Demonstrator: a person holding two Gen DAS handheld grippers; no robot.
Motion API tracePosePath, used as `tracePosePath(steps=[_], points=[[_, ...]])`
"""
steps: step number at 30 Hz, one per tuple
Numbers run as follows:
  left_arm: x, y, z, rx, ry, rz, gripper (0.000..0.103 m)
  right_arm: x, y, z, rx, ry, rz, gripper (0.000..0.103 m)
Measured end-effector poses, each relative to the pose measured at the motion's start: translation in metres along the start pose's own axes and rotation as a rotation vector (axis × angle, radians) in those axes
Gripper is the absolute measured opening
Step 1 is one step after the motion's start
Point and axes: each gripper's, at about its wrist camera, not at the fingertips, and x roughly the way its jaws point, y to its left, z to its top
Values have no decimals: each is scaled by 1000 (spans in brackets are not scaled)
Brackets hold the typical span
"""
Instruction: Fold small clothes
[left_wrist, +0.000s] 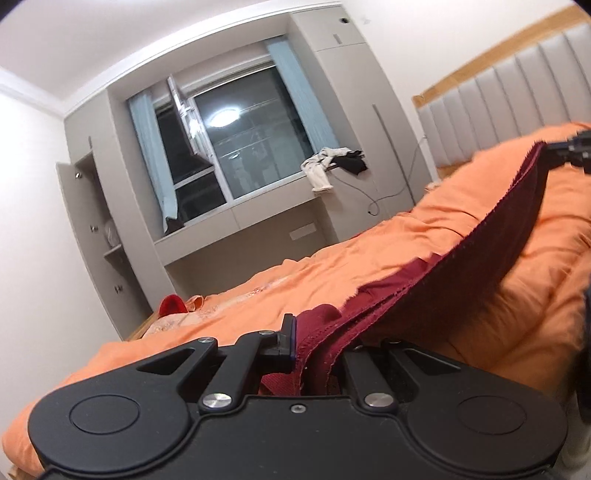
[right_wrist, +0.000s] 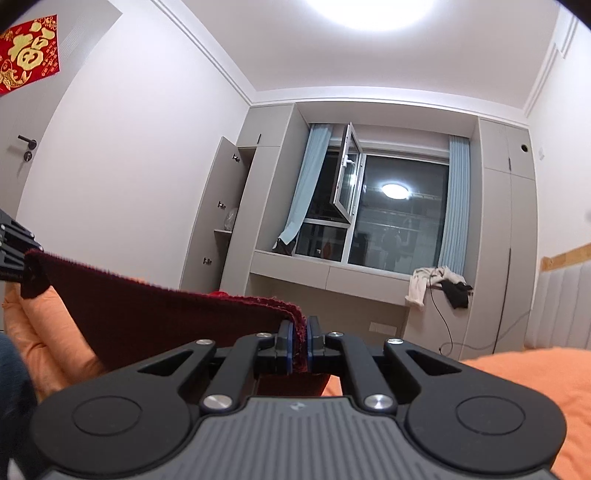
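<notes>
Maroon garment (left_wrist: 480, 258) hung stretched between your two grippers, lifted clear above the orange duvet (left_wrist: 424, 236) that covered the bed. In the left wrist view the cloth ran from the near bottom centre up to the far right, its fuzzy edge pulled into a taut line, with a looser bunch of seamed fabric gathered at the near end. In the right wrist view the same garment (right_wrist: 155, 325) spread as a dark sheet from the near centre out to the far left, and the duvet (right_wrist: 517, 376) lay below it on both sides.

Behind the bed you faced the grey built-in wardrobe (right_wrist: 506, 229) and the dark window (right_wrist: 399, 218) with pale blue curtains; one sash stood tilted open. A padded grey headboard (left_wrist: 517, 92) rose at the right. On the window ledge a white and black heap of clothes (right_wrist: 439, 284) lay beside a trailing cable. A red paper decoration (right_wrist: 29, 51) with a gold character was stuck at the upper left, above the door handle.

Your left gripper (left_wrist: 317, 343) had its fingers closed narrowly on one bunched end of the garment, the cloth filling the gap and hiding the right-hand finger. Your right gripper (right_wrist: 299, 347) pinched the folded edge of the other end between its two blue pads (right_wrist: 286, 345), nearly touching through the fabric. Each gripper also showed small in the other's view: the right (left_wrist: 569, 147) at the far right corner of the cloth, the left (right_wrist: 14, 251) at the far left corner.
</notes>
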Motion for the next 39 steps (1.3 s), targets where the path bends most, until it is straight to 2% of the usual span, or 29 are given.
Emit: tracePosePath(steps=[6,11,16,21,25,29,31,34,35,39], points=[[67,15,30,6,1,37,9,81,-20,-1,20,11,-4,7],[142,23,44,-1,49,66,10,163,-40,-14,21,67,-5,8],[226,33,45,-78,148,76,10,239,-50,-41,48,167,0,8],[301,47,27,-167,266,83,10,301,-47,-70,7,268,16,8],[339,59,3,-246,345,90,10,332,-42,-91,8,316,61,9],[364,72,-25,-362,430,50,17,346,-39,-112,13,369,62,11],[370,76,-37,-407,454,37,22,346,-38,-118,8,380,54,18],[374,78,-54,-454,468,31,24,347,-38,-124,23,398,38,25],[376,76,-57,-452,469,31,24,347,-39,-126,30,405,31,26],[375,70,-58,-434,451,47,32,348,-45,-129,57,423,8,43]])
